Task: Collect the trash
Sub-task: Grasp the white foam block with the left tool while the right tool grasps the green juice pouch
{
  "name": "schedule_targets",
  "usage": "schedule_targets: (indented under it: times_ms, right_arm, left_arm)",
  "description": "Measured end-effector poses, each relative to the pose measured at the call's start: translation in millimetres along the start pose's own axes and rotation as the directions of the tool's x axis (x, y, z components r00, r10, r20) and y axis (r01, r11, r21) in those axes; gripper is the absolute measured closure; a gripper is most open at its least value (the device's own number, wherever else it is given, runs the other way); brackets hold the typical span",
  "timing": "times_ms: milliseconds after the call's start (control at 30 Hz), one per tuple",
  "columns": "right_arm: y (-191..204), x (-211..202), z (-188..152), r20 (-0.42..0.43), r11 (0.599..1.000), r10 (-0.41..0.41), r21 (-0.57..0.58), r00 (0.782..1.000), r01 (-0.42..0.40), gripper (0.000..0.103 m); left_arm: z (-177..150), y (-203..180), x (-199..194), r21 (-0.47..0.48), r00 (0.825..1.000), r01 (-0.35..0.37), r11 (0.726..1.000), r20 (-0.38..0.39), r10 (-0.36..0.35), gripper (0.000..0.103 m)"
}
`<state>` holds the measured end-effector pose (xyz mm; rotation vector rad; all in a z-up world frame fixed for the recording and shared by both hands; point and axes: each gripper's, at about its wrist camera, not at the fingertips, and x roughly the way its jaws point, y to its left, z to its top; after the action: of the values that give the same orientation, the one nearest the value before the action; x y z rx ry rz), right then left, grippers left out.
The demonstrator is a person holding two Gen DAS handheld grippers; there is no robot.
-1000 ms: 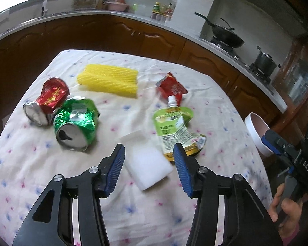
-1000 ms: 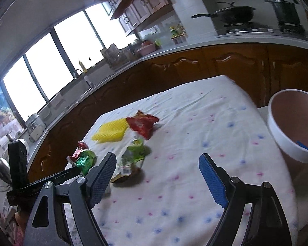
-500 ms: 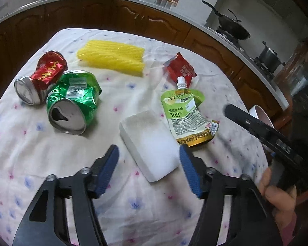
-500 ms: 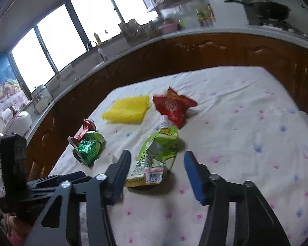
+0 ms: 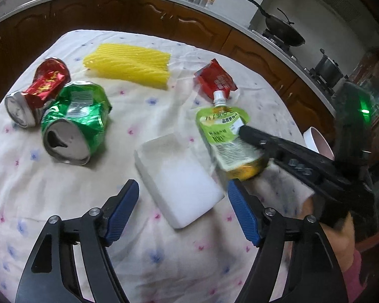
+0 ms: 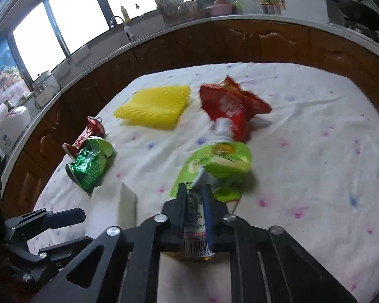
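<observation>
Right wrist view: right gripper (image 6: 195, 193) clamped tight on the lower part of the green drink pouch (image 6: 221, 162), spout toward the red wrapper (image 6: 231, 106) | Left wrist view: left gripper (image 5: 183, 208) jaws opening, wide apart, nothing gripped, white foam block (image 5: 180, 176) on the tablecloth (image 5: 144, 126) ahead between them | crushed green can (image 5: 75, 122) touching the red can (image 5: 39, 89), far left.

On the cloth-covered desk (image 5: 63, 176) in front of you lie six pieces of trash. Two are crushed cans, one red (image 5: 39, 88) and one green (image 5: 75, 123), touching each other, left of the white foam block (image 5: 182, 179). There is one such block, one yellow foam net (image 5: 131, 65) beyond it, one red snack wrapper (image 5: 216, 79) and one green drink pouch (image 5: 224, 136) to its right.
</observation>
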<state>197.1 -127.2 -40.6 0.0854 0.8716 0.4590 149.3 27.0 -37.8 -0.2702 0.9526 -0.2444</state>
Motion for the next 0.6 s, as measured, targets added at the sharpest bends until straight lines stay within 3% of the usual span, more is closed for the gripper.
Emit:
schedule_targets:
  times_ms: [133, 200, 333, 600]
  right_arm:
    - [-14, -28, -3, 0.057, 0.999, 0.019, 0.045, 0.998, -0.022, 0.098]
    - [-20, -38, -4, 0.077, 0.998, 0.016, 0.057, 0.997, -0.021, 0.098]
    - [-33, -57, -10, 0.106, 0.995, 0.014, 0.095, 0.994, -0.024, 0.098]
    - [-56, -89, -23, 0.159, 0.986, 0.005, 0.165, 0.987, -0.032, 0.098]
  left_arm:
    - [2, -7, 15, 0.002, 0.999, -0.052, 0.999, -0.008, 0.052, 0.028]
    - [1, -8, 21, 0.009, 0.996, -0.083, 0.997, -0.012, 0.083, 0.038]
    - [0, -14, 22, 0.055, 0.993, -0.117, 0.992, 0.014, 0.116, 0.043]
    - [5, -50, 8, 0.145, 0.998, -0.04, 0.989, 0.058, 0.032, 0.046]
